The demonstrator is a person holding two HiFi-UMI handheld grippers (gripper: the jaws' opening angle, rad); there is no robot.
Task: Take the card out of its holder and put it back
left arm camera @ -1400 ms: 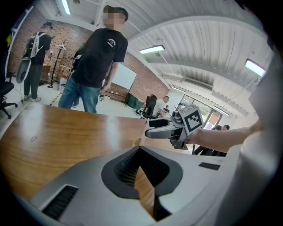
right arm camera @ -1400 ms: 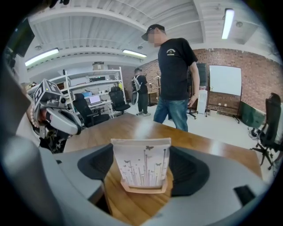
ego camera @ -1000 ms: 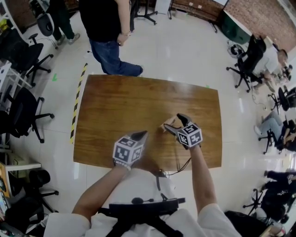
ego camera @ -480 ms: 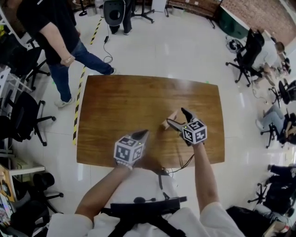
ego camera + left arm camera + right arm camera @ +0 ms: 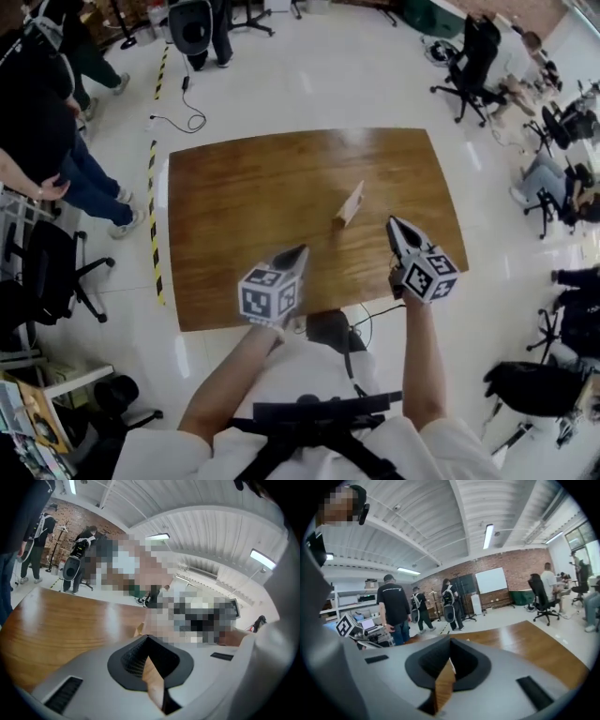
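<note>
- Head view: the pale card holder (image 5: 349,204) is standing right of the desk (image 5: 234,206) centre. Its long axis is slanting toward the far right corner, and it is lying ahead-left of the nearer right gripper (image 5: 394,227).
- Left gripper view: the left gripper (image 5: 147,638) is pressing its fingers together, gripping nothing.
- Right gripper view: its fingers are just finishing closing, empty.

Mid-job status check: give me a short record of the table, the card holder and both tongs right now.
table: wooden, holder on it
card holder: on the table, right of centre, touched by neither tongs
card: cannot be made out at this size
left tongs: shut, empty, over the table's near part
right tongs: jaws have just closed, shut, nothing between them, clear of the holder
</note>
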